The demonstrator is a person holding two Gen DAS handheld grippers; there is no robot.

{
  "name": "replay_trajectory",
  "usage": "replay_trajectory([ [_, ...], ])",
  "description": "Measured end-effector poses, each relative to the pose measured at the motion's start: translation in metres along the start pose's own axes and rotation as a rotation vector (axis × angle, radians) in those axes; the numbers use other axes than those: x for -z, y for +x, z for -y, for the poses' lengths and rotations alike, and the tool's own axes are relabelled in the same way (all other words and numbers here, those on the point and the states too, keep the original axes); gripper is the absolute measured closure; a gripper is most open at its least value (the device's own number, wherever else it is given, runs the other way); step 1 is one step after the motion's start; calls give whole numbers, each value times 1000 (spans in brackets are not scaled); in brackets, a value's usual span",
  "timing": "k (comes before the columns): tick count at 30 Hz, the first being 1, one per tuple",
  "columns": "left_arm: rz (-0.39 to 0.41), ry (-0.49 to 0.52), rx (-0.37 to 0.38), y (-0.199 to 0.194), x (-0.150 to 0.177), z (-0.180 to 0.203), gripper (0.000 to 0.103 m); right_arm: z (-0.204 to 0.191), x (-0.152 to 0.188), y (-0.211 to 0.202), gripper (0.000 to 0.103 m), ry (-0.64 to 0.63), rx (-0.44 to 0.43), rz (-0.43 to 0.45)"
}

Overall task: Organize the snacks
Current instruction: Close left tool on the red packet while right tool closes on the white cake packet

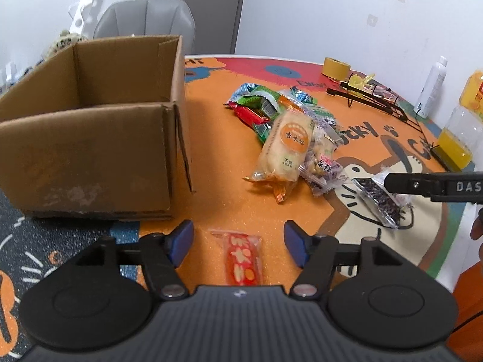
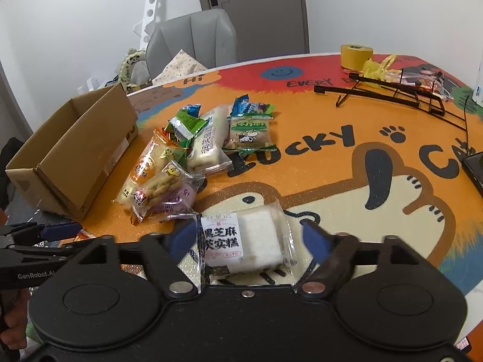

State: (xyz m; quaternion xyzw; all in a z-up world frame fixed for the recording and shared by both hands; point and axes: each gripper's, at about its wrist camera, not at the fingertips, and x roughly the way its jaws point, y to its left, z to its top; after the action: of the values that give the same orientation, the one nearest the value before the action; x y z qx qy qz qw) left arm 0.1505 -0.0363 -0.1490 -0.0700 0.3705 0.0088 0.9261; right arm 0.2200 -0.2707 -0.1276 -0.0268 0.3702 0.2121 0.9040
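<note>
Home room: cartoon-print table (image 2: 332,163), padded chair (image 2: 193,36), door (image 2: 253,6).

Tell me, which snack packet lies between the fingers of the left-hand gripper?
The small red packet with white lettering. It lies alone on the orange tablecloth between the open left gripper, apart from the heap of snacks farther back.

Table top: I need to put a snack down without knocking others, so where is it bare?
Bare table: the stretch between the snack pile and the wire rack, and the strip between the cardboard box and the pile. Crowded: the pile itself, and the near edge where a red packet and a white cake packet lie.
</note>
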Motion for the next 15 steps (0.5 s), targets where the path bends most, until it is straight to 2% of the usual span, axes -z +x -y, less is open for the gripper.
replay_trajectory([
  [5, 7, 35, -19, 4, -1, 4, 44, -4, 3, 14, 17, -4, 28, -15],
  [7, 11, 39, -18, 4, -1, 4, 50, -5, 4, 20, 17, -5, 37, -23],
  [9, 16, 38, -27, 5, -1, 2, 61, -6, 5, 23, 15, -12, 40, -20],
  [11, 17, 34, -28, 5, -2, 0, 66, -9, 6, 25, 15, -24, 43, -16],
  [12, 18, 30, -21, 5, -3, -1, 70, -10, 6, 26, 18, -30, 43, -18],
  [13, 21, 27, -18, 4, -3, -2, 77, -11, 6, 28, 27, -35, 43, -24],
  [14, 18, 20, -14, 4, -3, -3, 93, -12, 7, 30, 29, -42, 44, -33],
  [15, 15, 9, -4, 4, -4, -4, 98, -15, 8, 29, 37, -65, 52, -30],
])
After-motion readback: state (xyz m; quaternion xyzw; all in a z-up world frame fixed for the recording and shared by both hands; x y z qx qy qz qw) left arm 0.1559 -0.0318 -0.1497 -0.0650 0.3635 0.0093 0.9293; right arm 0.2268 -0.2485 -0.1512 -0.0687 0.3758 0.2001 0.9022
